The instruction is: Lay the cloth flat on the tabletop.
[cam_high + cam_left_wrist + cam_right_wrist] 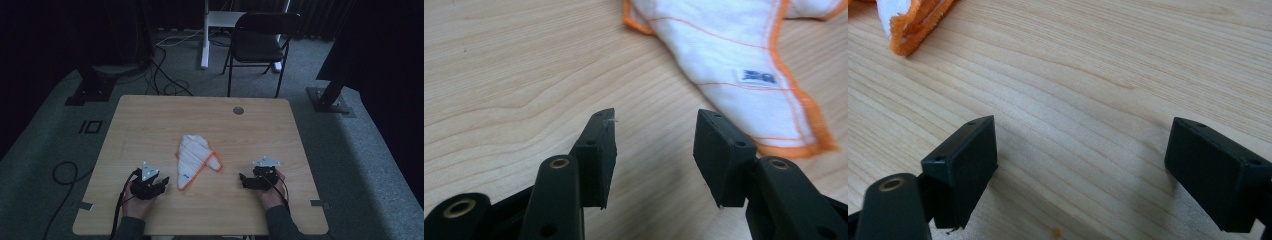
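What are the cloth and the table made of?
Cloth: looks like soft woven cotton, white and matte, with orange stitched edging and a small sewn label. Table: light wood grain, smooth and faintly glossy; likely laminate or veneer, can't tell which.

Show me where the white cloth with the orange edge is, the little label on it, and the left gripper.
white cloth (194, 152), high view, on its white middle.
label (758, 76), left gripper view, on the printed tag near the orange hem.
left gripper (655, 131), left gripper view, midway between its open fingertips.
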`<state>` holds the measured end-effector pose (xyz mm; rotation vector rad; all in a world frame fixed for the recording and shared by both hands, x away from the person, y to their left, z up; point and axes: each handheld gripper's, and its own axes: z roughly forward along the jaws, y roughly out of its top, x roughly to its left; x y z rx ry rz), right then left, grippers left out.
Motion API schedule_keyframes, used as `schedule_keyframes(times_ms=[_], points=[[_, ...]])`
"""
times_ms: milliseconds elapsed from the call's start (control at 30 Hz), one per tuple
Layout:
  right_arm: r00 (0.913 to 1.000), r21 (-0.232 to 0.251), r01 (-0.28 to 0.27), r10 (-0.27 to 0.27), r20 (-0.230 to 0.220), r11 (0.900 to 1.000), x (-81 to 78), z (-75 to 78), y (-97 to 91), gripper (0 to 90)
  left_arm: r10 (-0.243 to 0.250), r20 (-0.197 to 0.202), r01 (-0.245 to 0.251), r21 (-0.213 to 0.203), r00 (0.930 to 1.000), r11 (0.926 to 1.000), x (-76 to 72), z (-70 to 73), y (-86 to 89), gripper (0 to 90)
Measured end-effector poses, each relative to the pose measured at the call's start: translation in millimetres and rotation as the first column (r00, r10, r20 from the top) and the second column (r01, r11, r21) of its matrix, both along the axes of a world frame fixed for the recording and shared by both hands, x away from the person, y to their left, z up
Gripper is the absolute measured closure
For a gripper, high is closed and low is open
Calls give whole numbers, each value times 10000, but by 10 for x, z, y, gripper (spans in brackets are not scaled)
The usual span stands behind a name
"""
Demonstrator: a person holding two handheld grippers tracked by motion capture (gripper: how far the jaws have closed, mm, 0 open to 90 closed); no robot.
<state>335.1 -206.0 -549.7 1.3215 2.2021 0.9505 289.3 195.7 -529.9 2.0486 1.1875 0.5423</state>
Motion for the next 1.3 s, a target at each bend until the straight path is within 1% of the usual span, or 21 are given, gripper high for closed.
schedule_keyframes(times_ms=[67,233,433,667,800,967,1100,1300], points=[[10000,3,-4,4,-1,10000,0,0,0,134,-109,69,110,-42,9999,9999,-22,10,-20,519],[10000,2,-3,3,-2,10000,0,0,0,133,-294,86,295,-18,9995,9996,-70,18,-72,509],[10000,0,-1,1,-2,10000,0,0,0,133,-533,153,533,14,9985,9986,-166,21,-125,498],[10000,4,-1,1,-1,10000,0,0,0,134,-888,118,888,-16,9960,9960,-260,-5,-213,487],[10000,3,-2,2,-2,10000,0,0,0,134,-1134,42,1133,64,9935,9935,-297,-26,-274,479],[10000,3,-2,2,-2,10000,0,0,0,134,-1322,43,1320,232,9912,9910,-312,-49,-337,469],[10000,3,1,-1,-2,10000,0,0,0,133,-1327,-4,1327,271,9912,9908,-300,-68,-363,465],[10000,2,-3,3,-1,10000,0,0,0,133,-1472,-46,1472,493,9891,9879,-282,-98,-446,463]])
